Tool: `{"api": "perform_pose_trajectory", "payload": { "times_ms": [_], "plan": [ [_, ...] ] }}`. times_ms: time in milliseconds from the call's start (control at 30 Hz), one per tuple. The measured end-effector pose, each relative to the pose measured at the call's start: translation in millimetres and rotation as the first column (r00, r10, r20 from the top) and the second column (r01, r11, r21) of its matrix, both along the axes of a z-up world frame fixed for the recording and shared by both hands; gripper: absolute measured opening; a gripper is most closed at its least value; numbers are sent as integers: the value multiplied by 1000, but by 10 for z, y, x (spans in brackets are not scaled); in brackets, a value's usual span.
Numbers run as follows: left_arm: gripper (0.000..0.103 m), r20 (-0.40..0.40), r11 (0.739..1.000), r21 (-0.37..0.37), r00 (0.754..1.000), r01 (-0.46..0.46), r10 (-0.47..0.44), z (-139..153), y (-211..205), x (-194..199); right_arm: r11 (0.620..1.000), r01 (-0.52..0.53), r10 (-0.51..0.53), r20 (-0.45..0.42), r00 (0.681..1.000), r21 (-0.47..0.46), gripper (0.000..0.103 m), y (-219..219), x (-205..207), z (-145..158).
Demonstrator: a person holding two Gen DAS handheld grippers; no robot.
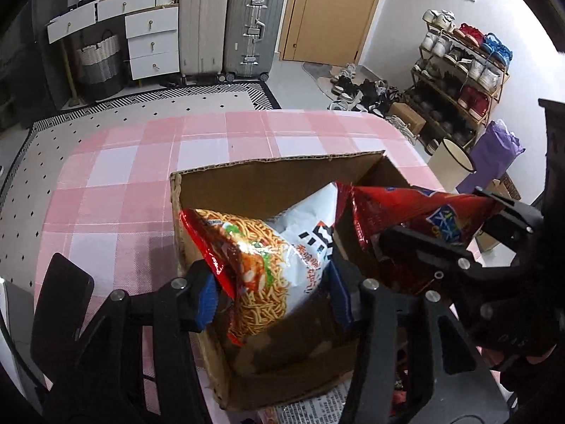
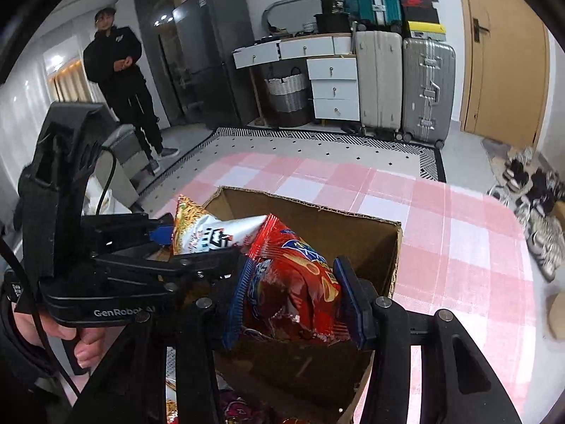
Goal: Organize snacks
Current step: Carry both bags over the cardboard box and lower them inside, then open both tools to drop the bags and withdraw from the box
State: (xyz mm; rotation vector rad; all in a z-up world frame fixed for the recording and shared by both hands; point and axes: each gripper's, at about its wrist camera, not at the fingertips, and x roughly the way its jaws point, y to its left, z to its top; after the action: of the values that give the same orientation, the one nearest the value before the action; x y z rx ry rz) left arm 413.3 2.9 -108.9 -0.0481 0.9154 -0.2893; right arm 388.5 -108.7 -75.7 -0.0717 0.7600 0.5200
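An open cardboard box (image 1: 268, 173) (image 2: 356, 222) stands on the pink checked tablecloth. My left gripper (image 1: 272, 293) is shut on a white and red noodle snack bag (image 1: 268, 261) and holds it over the box's near left side; the bag also shows in the right wrist view (image 2: 208, 233). My right gripper (image 2: 293, 293) is shut on a red chip bag (image 2: 293, 275) and holds it above the box opening. In the left wrist view the red bag (image 1: 406, 212) and the right gripper (image 1: 459, 243) show at the right, over the box's right side.
More snack packets (image 2: 236, 406) lie on the table in front of the box. The tablecloth (image 1: 141, 162) stretches behind and left of the box. A bystander (image 2: 120, 70) stands at the back left. Suitcases (image 1: 229, 28), drawers and a shoe rack (image 1: 459, 81) line the walls.
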Motion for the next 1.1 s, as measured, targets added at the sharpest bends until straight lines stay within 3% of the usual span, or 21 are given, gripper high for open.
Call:
{"api": "perform_pose_trajectory", "payload": {
  "times_ms": [133, 200, 233, 300, 367, 767, 1100],
  "plan": [
    [57, 10, 1000, 7, 1000, 17, -17, -8, -44, -62, 1000, 3, -3, 10, 1000, -29, 54, 29, -4, -46],
    [62, 21, 999, 29, 1000, 13, -14, 4, -44, -73, 999, 16, -15, 36, 999, -33, 64, 25, -41, -35],
    [71, 20, 999, 45, 1000, 8, -9, 12, -45, -75, 999, 29, -27, 56, 998, -33, 68, 11, -57, -12],
    [77, 35, 999, 32, 999, 14, -15, 59, -15, -122, 998, 61, -59, 89, 994, -24, 83, -45, -108, 45],
    [84, 54, 1000, 22, 999, 7, -8, 116, 16, -193, 998, 68, -68, 98, 993, 7, 85, -104, -145, 101],
    [84, 144, 998, 13, 988, -63, 60, 475, 171, -899, 993, 87, -98, 145, 985, 78, 85, -433, -709, 399],
    [101, 264, 994, -10, 958, -113, 111, 892, 182, -1699, 987, 89, -115, 195, 974, 135, 93, -692, -1420, 597]
  ]
}}
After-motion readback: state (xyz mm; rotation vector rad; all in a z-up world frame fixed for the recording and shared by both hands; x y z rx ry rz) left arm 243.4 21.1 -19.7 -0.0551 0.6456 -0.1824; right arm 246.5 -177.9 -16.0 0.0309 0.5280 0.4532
